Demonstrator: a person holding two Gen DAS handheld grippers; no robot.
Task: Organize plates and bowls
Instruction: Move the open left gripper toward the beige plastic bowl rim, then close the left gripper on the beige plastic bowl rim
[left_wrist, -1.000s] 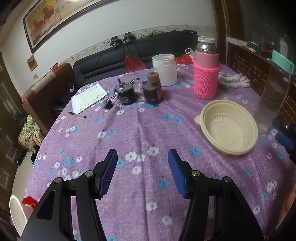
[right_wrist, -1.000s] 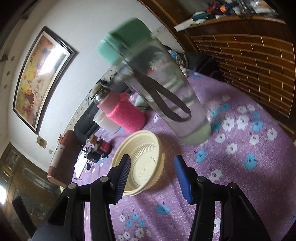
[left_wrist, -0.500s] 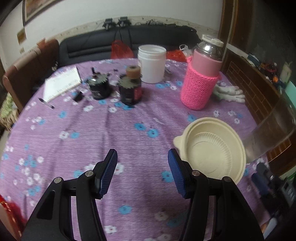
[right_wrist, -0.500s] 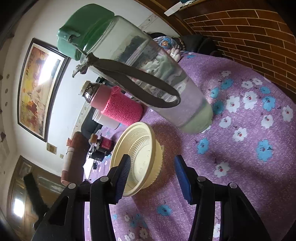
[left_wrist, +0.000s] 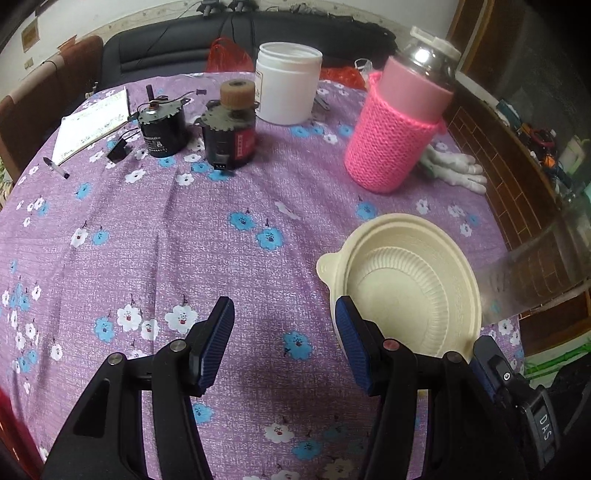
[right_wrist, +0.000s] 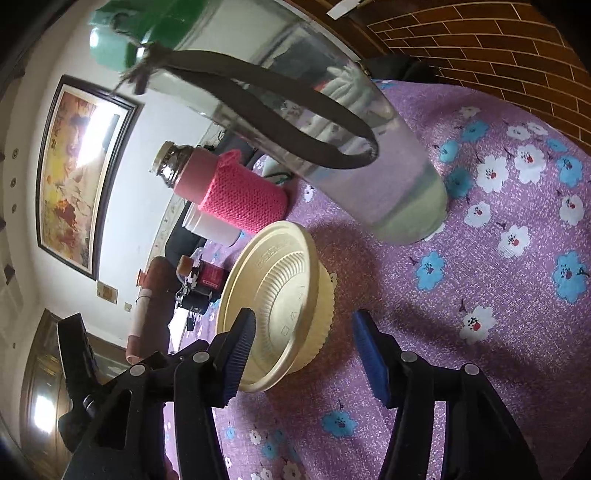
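On the purple flowered tablecloth (left_wrist: 221, 258), as seen from the left wrist, a cream bowl (left_wrist: 406, 284) is set near the table's right edge, with a ribbed plate or second bowl nested inside it. The left gripper (left_wrist: 282, 343) is held about half open over bare cloth, nothing between its jaws; its right pad (left_wrist: 349, 343) is placed just beside the bowl's near rim, and whether contact is made cannot be told. Behind the bowl a flask in a pink knitted sleeve (left_wrist: 391, 140), a white jar (left_wrist: 288, 88) and two small motors (left_wrist: 195, 125) are stood well apart from it. A clear bottle (left_wrist: 546, 266) is blurred at the right border.

From the right wrist, the same bowl (right_wrist: 280, 306) is viewed from its other side. The right gripper (right_wrist: 301, 350) is shown with its jaws opening: the left pad (right_wrist: 240, 354) is laid over the rim in the picture and the right pad (right_wrist: 369, 354) is kept outside the wall, so the bowl's near edge is partly bracketed but not pressed. The tall clear bottle (right_wrist: 332, 147), with a green cap and a dark strap, is stood just beyond the bowl.

Several slips can be expected. If only the outer rim is pinched, the nested piece could be left loose and slid out on lifting. The thin wall may be flexed and sprung free by a hard squeeze. Should both grippers be closed on the bowl together, it could be tugged two ways. A wide swing could see the bottle knocked over.
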